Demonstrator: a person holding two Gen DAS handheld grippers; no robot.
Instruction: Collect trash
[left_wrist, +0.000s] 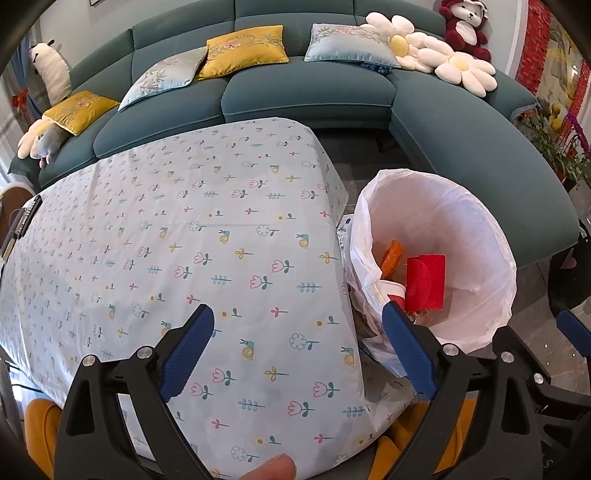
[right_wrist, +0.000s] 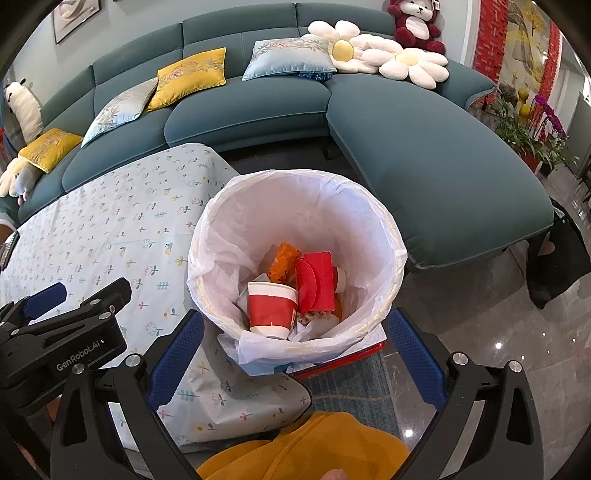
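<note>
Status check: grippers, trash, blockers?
Left gripper open, empty, over the tablecloth. Right gripper open, empty, above the bin. Red paper cup and wrappers inside. Nothing in the way.

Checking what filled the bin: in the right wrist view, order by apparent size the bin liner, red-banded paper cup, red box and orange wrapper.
1. Bin liner, by far.
2-3. Red-banded paper cup and red box: alike, not ranked.
4. Orange wrapper, though partly buried.

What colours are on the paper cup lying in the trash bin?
The paper cup is white with a wide red band, clearest in the right wrist view.
</note>
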